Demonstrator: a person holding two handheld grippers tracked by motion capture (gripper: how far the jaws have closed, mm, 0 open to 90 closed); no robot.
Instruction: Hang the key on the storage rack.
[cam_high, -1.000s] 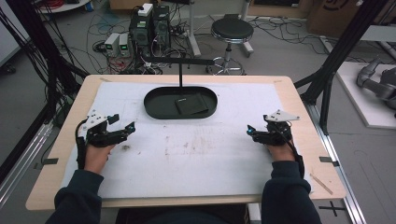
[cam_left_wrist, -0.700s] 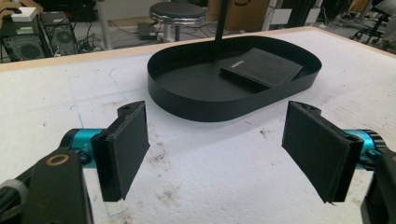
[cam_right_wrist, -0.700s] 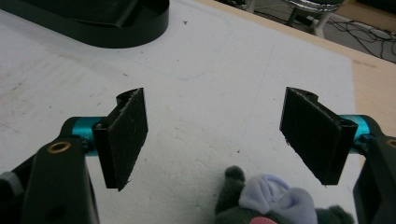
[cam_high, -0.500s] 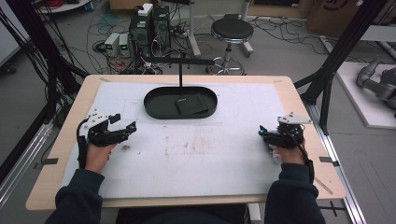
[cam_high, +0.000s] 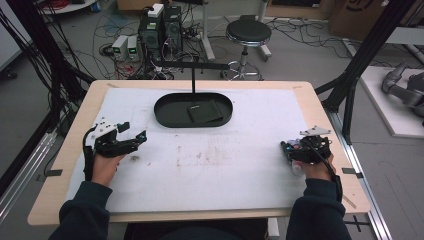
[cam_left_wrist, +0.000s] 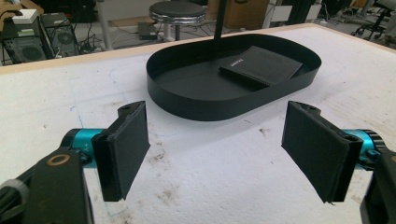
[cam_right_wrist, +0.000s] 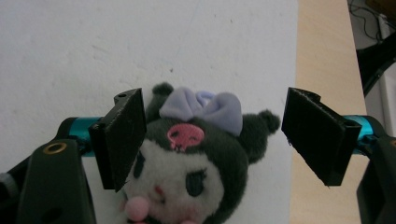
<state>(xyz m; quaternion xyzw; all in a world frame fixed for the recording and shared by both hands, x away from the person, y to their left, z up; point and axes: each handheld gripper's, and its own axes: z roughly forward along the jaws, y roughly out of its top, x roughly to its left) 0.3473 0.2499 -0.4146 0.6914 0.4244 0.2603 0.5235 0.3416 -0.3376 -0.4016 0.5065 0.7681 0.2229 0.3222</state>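
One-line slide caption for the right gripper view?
Open right gripper straddling a plush toy with dark hood and lilac bow on the white table cover.

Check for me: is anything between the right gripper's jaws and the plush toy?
Nothing visible. The right gripper has its jaws open on either side of the plush toy, which lies on the white mat between them.

My black fingers (cam_right_wrist: 121, 137) with teal barrels, plush toy (cam_right_wrist: 196, 158) black-hooded, white-faced, lilac bow, pink skull, black oval tray (cam_left_wrist: 233, 88), stained white worktop (cam_high: 225, 165), tan edges
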